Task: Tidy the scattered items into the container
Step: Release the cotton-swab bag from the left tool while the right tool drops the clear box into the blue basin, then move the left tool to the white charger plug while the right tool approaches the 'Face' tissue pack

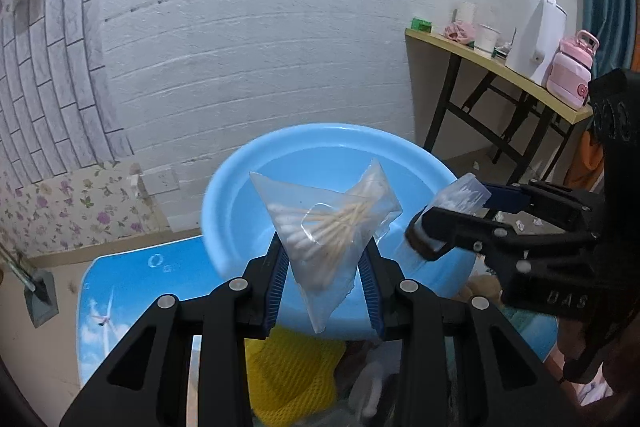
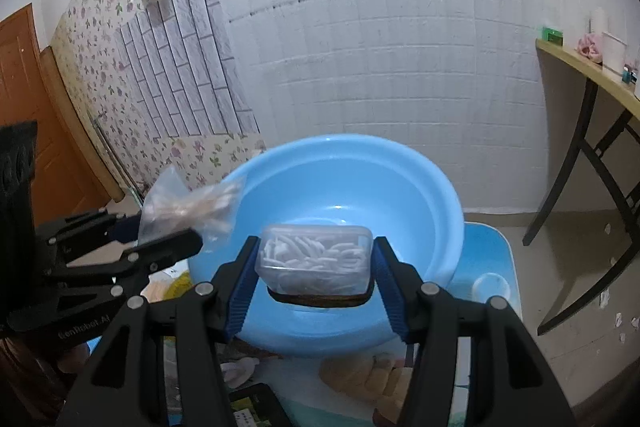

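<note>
A light blue basin (image 1: 320, 147) (image 2: 400, 187) stands on a low blue table (image 1: 128, 279). My left gripper (image 1: 326, 271) is shut on a clear bag of cotton swabs (image 1: 332, 223) and holds it above the basin's near rim; the bag also shows in the right wrist view (image 2: 188, 207). My right gripper (image 2: 314, 283) is shut on a clear plastic box of white swabs (image 2: 316, 255) with a dark lid underneath, held over the basin's near side. The right gripper with its box (image 1: 460, 199) appears at the right of the left wrist view.
A yellow mesh item (image 1: 292, 371) lies below the left gripper. A small white cup (image 2: 491, 285) stands on the table right of the basin. A tan item (image 2: 368, 375) and a dark packet (image 2: 256, 407) lie near the front. A side table (image 1: 500, 67) with bottles stands at the right.
</note>
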{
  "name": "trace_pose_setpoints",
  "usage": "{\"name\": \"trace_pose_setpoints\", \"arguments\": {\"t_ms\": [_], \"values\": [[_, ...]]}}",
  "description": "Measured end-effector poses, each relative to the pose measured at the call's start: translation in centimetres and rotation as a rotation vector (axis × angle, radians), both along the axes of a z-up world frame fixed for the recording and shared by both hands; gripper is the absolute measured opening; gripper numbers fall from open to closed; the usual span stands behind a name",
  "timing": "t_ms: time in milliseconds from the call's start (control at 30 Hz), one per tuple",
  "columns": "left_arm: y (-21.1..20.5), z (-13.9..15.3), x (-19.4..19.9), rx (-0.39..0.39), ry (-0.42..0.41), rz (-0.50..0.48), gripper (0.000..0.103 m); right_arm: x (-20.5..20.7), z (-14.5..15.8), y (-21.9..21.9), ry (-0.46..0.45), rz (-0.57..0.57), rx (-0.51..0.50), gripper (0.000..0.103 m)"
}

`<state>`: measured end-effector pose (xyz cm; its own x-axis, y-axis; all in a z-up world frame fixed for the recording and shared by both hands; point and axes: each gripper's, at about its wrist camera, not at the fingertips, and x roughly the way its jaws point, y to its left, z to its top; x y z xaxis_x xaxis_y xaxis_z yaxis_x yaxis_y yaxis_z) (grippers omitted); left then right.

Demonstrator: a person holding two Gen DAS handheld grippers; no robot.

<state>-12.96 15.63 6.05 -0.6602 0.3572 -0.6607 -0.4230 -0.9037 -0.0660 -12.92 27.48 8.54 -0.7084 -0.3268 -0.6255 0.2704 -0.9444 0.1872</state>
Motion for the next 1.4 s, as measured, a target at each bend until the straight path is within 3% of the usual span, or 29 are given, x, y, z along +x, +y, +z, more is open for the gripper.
{"name": "trace_pose_setpoints", "arguments": {"t_ms": [233,300,367,767,1133,1400], "values": [[1.2,-1.7,-1.2,-0.039,-0.051,-0.017,0.036,-0.5,-1.3,0.0,-0.034,0.021,0.015,0.055],[1.4,-2.1,-1.2,-0.046,-0.064,-0.017,0.040,-0.6,-1.7,0.2,-0.050,0.023,0.018,0.055],[1.6,-2.3,-1.2,-0.063,-0.083,-0.018,0.053,-0.7,-1.9,0.4,-0.059,0.023,0.016,0.055],[0.1,-1.5,0.8,-0.064,-0.070,0.007,0.074,-0.3,-2.1,1.0,-0.109,0.010,-0.027,0.057],[-3.8,-1.3,5.1,-0.068,-0.078,0.079,0.078,3.2,-1.2,1.6,-0.091,-0.019,-0.019,0.058],[-6.7,-3.1,8.7,-0.065,-0.129,0.136,0.083,6.8,-2.7,1.7,-0.110,-0.025,0.009,0.058]]}}
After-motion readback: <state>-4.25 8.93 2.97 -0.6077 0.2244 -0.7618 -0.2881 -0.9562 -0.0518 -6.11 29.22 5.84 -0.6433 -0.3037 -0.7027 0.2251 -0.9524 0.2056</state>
